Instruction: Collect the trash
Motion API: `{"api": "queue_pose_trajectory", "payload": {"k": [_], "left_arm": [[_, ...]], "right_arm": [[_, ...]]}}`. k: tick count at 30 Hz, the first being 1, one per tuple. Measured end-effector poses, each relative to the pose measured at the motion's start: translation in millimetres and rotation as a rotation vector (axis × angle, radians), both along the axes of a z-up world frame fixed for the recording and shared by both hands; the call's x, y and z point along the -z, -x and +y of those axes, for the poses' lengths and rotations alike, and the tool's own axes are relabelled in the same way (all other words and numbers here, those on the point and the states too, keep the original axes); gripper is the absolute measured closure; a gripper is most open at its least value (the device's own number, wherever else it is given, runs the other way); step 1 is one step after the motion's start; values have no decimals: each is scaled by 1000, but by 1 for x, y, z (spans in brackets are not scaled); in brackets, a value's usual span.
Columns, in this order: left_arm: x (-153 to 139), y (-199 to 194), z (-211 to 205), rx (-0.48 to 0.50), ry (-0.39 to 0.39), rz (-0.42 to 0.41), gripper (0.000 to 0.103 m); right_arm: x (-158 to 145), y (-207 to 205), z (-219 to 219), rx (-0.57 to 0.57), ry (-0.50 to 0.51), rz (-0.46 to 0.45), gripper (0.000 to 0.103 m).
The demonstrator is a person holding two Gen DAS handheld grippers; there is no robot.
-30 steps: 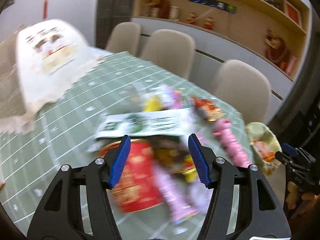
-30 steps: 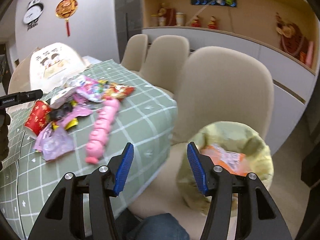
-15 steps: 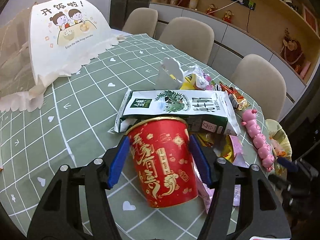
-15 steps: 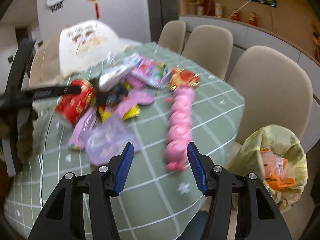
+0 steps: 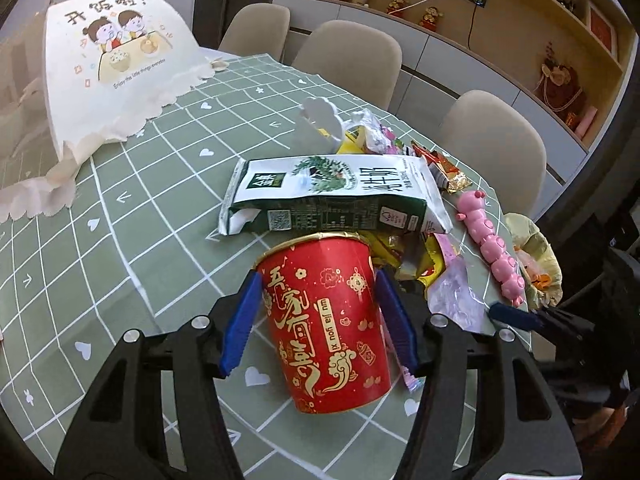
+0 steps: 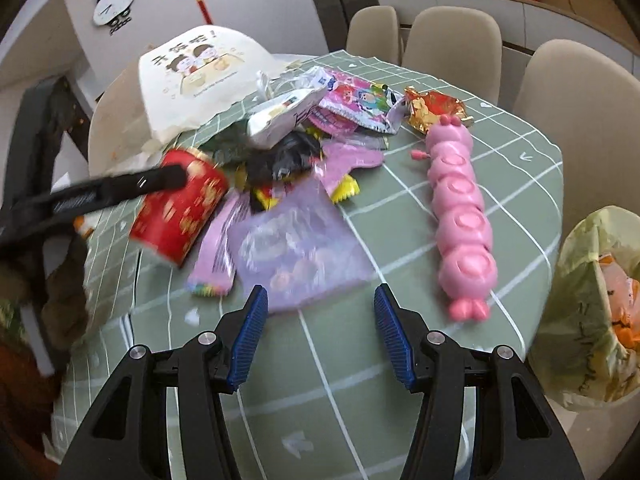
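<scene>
The left tool (image 5: 318, 322) is clamped on the red noodle cup (image 5: 326, 320), its blue pads (image 5: 240, 326) pressed against both sides of the tapered paper wall, and the cup lies tipped, seemingly lifted just off the worktop (image 5: 120, 208). The right tool (image 6: 318, 334) hangs with its pads apart and nothing between them, just short of a translucent lilac plastic bag (image 6: 296, 244). To do this step well, the squeeze on the cup should stay light, since a thin paper wall will likely buckle, and the cup should be carried mouth-up in case dregs remain, then swung over to the yellow-lined trash bin (image 6: 596, 304), which stands off the worktop edge to the right of the cup, beyond the lilac bag. Just behind the cup lies a flattened green-and-white milk carton (image 5: 336, 196), creased and glossy. To the cup's right sits a heap of crinkled foil and plastic wrappers (image 6: 360, 104), slippery and best pinched at an edge, and beyond them a hard pink segmented caterpillar toy (image 6: 460, 208), perhaps not trash. Farther off than the cup stands a domed cream fabric food cover (image 5: 116, 56) with a scalloped hem.
</scene>
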State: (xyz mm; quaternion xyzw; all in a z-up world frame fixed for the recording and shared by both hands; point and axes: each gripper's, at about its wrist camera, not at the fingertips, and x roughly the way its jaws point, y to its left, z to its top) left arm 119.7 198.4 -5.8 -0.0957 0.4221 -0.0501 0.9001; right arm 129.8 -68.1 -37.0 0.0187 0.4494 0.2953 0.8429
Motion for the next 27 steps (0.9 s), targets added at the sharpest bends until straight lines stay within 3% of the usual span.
{"api": "queue_pose_trajectory", "payload": {"k": [4,11,14,20,24,27], "left_arm": [[0,-1,8,-20,16,7,47],[1,-1,8,-17,13,9,46],[0,-1,8,-17,14,10,46],[2,-1,6,-14,11,9,46],[1,1,4,-10,8,8,46],[1,2,1,-7,3,5,46]], "right_arm": [[2,-12,13,4,14,-31,50],[1,-11,30,-67,153,-90,50],[-1,-4,21,-20,176,-86,50],[-14,21,-8,46,80,-96,50],[-9,17,-18,51,-49,22,52],[-1,9,-14,64,-104,80,60]]}}
